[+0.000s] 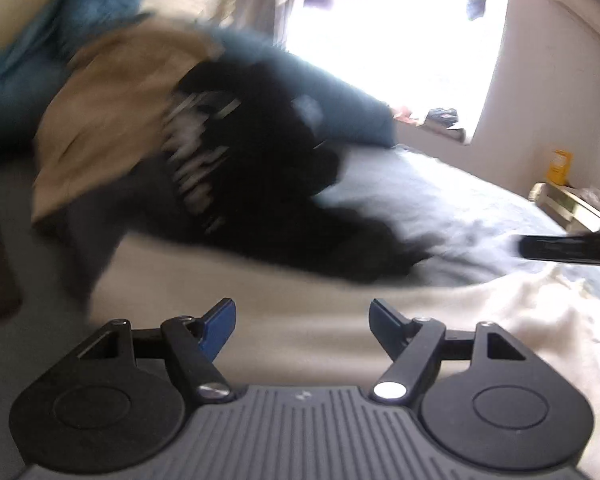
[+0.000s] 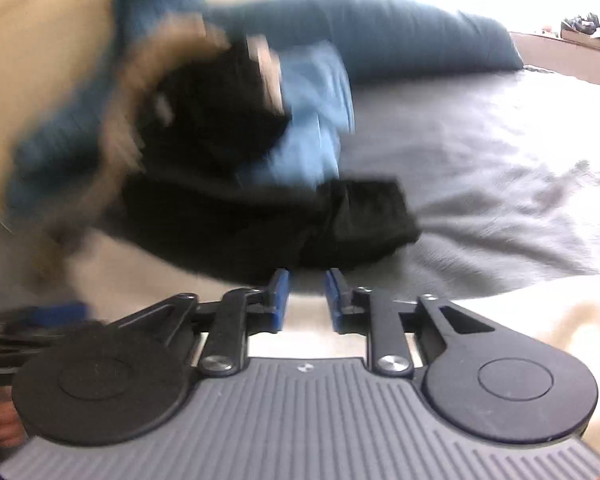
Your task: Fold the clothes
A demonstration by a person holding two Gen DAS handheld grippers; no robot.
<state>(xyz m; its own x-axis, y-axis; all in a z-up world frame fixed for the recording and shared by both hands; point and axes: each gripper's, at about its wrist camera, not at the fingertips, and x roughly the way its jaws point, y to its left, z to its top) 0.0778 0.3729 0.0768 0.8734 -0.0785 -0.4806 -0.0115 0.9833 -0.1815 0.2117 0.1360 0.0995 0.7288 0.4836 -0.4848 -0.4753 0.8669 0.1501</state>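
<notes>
Blurred heap of black, tan and blue clothes [image 1: 204,148] on a grey bed [image 2: 480,168]; left gripper [image 1: 302,326] spread wide, right gripper [image 2: 307,296] parted narrowly, both empty.

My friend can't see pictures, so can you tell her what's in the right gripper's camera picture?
The right gripper, its blue-tipped fingers a little apart and holding nothing, points at a blurry pile of clothes on a bed. The pile has black, light blue and tan pieces. A long dark blue pillow lies behind it.
</notes>
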